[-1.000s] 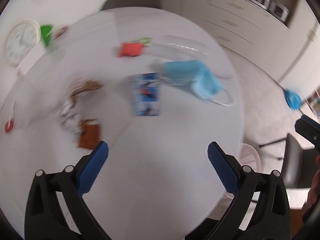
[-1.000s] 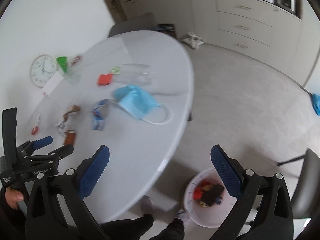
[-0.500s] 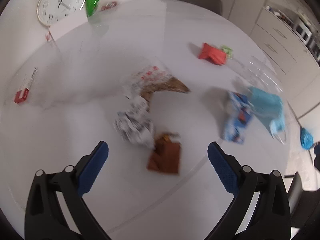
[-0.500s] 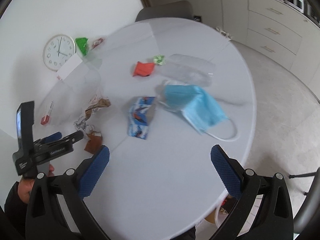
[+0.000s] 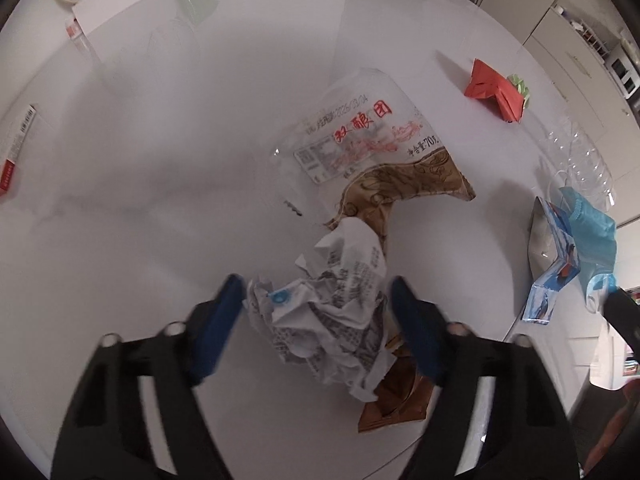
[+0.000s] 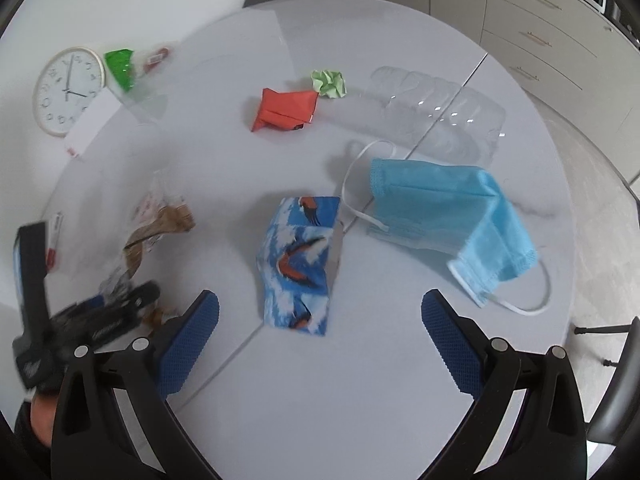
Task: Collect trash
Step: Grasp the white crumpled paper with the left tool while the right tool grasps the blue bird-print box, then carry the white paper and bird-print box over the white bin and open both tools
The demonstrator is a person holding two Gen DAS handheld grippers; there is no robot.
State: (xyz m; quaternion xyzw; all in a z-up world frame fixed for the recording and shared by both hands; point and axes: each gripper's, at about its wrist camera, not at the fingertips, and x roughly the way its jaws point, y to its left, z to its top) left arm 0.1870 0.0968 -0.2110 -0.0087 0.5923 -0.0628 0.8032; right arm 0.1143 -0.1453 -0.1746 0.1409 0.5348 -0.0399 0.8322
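Left wrist view, nearest first: the left gripper has just been closing around a crumpled printed receipt that sits between its blue ribbed pads. The pads are smeared with blur, so whether they press the paper yet I cannot tell. A folded brown wrapper pokes out under the wad, partly hidden. Beyond lies a clear plastic bag with red print and a brown patterned end, on the smooth white round table.

Right wrist view: the right gripper stands wide open and empty above the table, a glossy blue-and-white packet just past its fingers. Beside it lies a pleated blue face mask, then a ridged clear tray, a folded red paper and a green paper ball. A wall clock lies at the far edge.
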